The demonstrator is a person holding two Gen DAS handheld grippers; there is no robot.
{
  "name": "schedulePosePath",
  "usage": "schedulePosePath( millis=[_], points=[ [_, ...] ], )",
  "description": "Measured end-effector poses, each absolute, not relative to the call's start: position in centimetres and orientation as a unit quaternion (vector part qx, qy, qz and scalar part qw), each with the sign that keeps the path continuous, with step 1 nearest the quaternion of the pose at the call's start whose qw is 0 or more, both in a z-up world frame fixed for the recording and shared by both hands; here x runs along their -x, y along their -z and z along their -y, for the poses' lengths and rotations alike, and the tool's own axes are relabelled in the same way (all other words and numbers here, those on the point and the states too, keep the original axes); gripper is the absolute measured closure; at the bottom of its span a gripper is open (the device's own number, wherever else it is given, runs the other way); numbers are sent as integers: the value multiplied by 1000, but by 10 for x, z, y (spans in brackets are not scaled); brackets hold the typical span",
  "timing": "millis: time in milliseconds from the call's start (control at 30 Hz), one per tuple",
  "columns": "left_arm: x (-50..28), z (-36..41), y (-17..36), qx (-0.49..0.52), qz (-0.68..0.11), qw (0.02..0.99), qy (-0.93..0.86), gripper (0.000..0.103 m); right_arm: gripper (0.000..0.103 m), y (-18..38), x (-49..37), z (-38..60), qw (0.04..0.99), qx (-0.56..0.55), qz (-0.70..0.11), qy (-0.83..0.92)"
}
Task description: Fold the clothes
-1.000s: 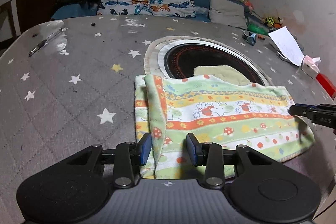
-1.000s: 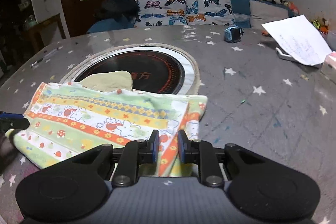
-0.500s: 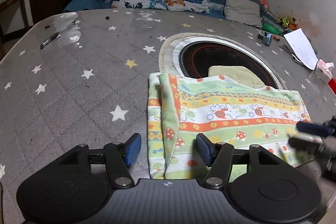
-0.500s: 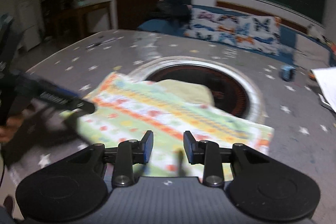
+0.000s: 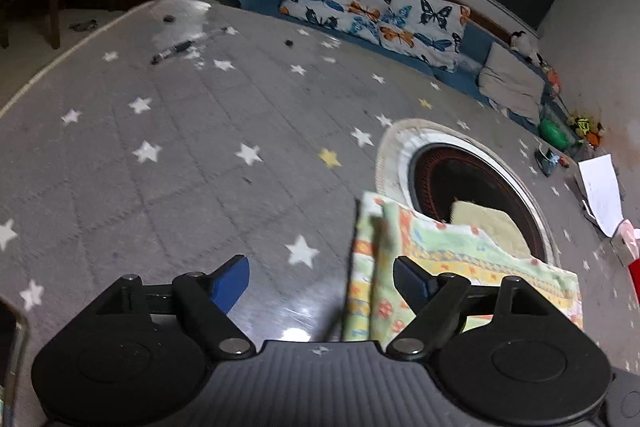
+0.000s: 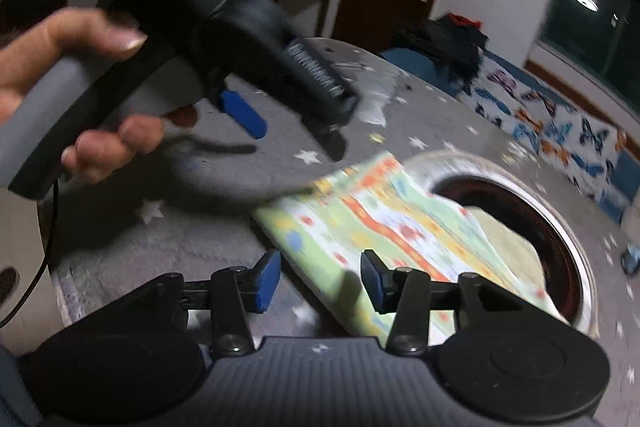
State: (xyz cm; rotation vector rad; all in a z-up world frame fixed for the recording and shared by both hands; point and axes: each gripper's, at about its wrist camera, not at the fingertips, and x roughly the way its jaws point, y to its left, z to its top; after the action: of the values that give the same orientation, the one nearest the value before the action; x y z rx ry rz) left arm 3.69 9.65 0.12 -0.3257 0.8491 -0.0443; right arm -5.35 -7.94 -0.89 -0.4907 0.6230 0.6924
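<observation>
While the folded cloth [image 5: 460, 263] lies flat on the grey star-print table [image 5: 200, 155], both tools are off it. Left gripper [image 5: 321, 283] hovers above the table with its blue-padded fingers [image 5: 230, 283] spread wide, nothing between them, the cloth's left folded edge just under the right-hand finger. Right gripper [image 6: 320, 279] sits low over the cloth's near corner, fingers apart, holding nothing. From the right wrist view the person's hand [image 6: 68, 83] wraps the handle of the left tool up above the table's left side. The cloth, striped green, yellow and orange, drapes partly over the round dark inset [image 5: 472, 179] in the middle of the table, covering a pale yellow cloth [image 5: 484, 219] there. A pen [image 5: 172, 50] lies near the far left edge.
</observation>
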Motion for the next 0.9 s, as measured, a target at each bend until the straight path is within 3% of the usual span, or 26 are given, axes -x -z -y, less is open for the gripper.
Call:
schedulePosePath(
  millis=[100,300,367,500,867,900],
  points=[
    [-36,-99,-3,160,-407,899,23,13,58,17,50,64,858,250,-298,-335],
    [-39,-102,-1,188,-413,890,36,10,61,26,42,46,858,266,-296,-324],
    [-41,-102,1,205,-418,884,44,10,73,27,38,45,861,259,-302,-317],
    [-44,-100,5,244,-427,869,55,10,87,19,31,57,871,206,-312,-318],
    [-59,-76,14,310,-444,835,92,11,91,-19,20,109,896,68,-302,-319],
    [-60,-74,15,316,-446,832,95,17,91,-22,20,113,897,60,-300,-318]
  ],
)
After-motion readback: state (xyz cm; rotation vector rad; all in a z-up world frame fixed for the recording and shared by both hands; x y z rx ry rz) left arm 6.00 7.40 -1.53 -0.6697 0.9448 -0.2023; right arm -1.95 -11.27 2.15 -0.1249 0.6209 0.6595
